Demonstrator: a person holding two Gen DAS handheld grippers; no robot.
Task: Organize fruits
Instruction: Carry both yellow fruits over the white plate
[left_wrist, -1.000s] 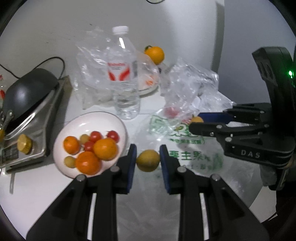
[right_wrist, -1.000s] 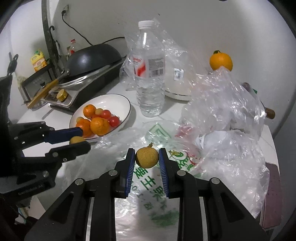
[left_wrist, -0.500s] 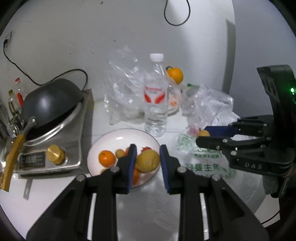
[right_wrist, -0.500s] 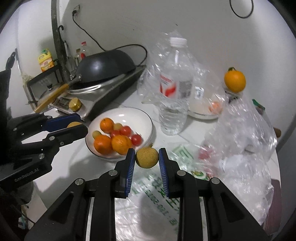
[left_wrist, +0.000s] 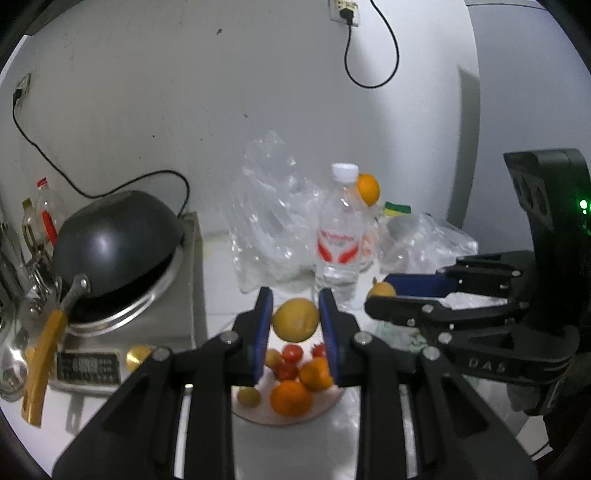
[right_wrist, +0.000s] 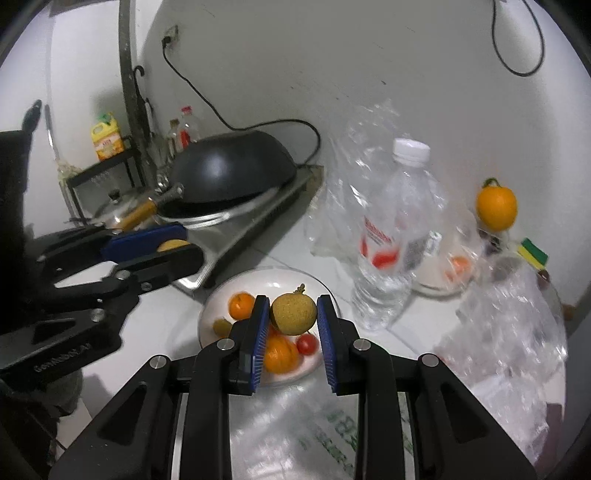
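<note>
My left gripper (left_wrist: 295, 325) is shut on a round yellow-brown fruit (left_wrist: 295, 319), held in the air above the white plate (left_wrist: 325, 408). The plate holds oranges (left_wrist: 290, 398), cherry tomatoes (left_wrist: 291, 353) and small yellow-green fruits (left_wrist: 248, 396). My right gripper (right_wrist: 293, 321) is shut on a second yellow-brown fruit (right_wrist: 293, 313) with a stem, also above the plate (right_wrist: 221, 302). Each gripper shows in the other's view, the right one (left_wrist: 380, 291) at the right, the left one (right_wrist: 173, 245) at the left.
A water bottle (right_wrist: 388, 240) stands behind the plate among clear plastic bags (right_wrist: 509, 325). An orange (right_wrist: 495, 207) sits at the back right. A black wok (left_wrist: 114, 236) lies on a cooker (left_wrist: 184, 280) at the left. A printed bag (right_wrist: 314, 424) lies in front.
Both grippers have risen and drawn back toward the plate with their fruits. The plate now lies under both sets of fingers.
</note>
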